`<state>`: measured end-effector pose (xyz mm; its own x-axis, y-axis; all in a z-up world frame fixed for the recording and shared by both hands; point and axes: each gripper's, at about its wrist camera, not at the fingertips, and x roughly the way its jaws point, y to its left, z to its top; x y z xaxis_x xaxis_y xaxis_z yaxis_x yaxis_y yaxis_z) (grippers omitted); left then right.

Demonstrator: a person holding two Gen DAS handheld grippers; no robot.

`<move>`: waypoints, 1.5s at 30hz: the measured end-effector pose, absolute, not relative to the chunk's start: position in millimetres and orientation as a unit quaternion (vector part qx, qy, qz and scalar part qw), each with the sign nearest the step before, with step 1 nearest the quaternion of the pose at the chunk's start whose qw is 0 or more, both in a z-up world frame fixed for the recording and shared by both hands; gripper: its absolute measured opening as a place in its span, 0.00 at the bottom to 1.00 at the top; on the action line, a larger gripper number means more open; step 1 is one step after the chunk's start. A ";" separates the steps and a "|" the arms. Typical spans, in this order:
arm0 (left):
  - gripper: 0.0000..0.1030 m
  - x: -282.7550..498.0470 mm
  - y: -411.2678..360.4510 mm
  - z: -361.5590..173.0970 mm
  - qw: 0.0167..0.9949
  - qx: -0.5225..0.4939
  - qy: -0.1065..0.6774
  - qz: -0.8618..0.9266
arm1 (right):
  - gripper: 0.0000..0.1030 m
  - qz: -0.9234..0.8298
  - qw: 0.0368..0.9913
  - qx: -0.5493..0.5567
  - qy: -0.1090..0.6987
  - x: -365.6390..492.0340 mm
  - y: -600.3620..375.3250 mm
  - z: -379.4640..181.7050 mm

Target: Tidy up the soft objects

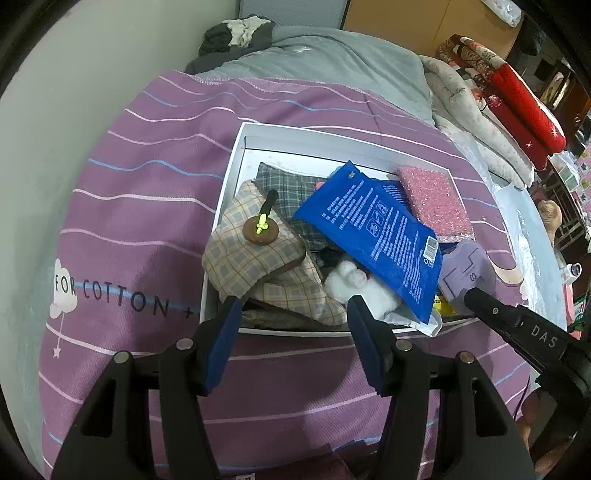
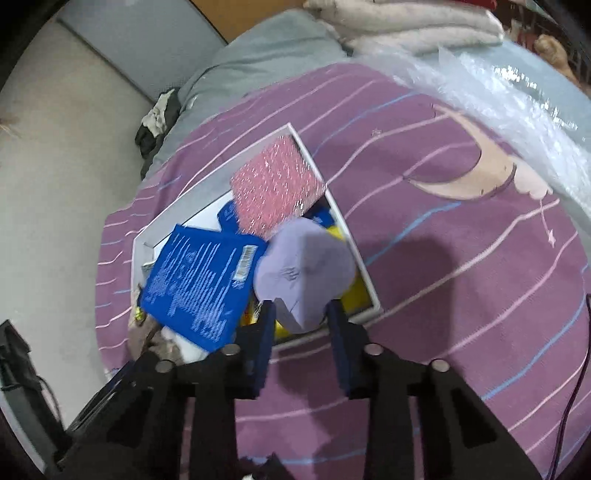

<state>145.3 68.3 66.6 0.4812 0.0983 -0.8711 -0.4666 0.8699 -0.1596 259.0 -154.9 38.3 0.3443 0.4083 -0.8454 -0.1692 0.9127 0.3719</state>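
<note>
A white shallow box (image 1: 236, 155) lies on the purple striped blanket and holds several soft things: beige plaid cloths (image 1: 243, 254), a grey plaid cloth (image 1: 284, 188), a brown round pad (image 1: 262, 229) with a yellow-green clip, a white fluffy toy (image 1: 351, 280), a blue printed packet (image 1: 373, 236), and a pink glittery sponge (image 1: 432, 199). My left gripper (image 1: 291, 314) hangs open over the box's near edge, with nothing between its pads. At the box's right corner, my right gripper (image 2: 301, 317) is shut on a lavender soft piece (image 2: 303, 258).
The purple blanket (image 1: 129, 229) covers the bed. A grey quilt (image 1: 332, 55) and dark clothes (image 1: 229, 33) lie behind it. Folded red and cream blankets (image 1: 517, 103) and clear bubble wrap (image 2: 498, 99) are at the right. A pale wall (image 1: 55, 110) stands at the left.
</note>
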 end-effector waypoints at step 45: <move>0.61 14.6 -24.3 118.8 0.900 -0.074 0.392 0.174 | 0.64 0.251 0.906 -0.061 0.336 79.8 -184.1 128.1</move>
<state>14.6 -24.3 118.8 0.6324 0.2545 -0.7317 -0.3711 0.9286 0.0022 79.8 -184.1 128.1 0.6474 0.4147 -0.6395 -0.4961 0.8662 0.0595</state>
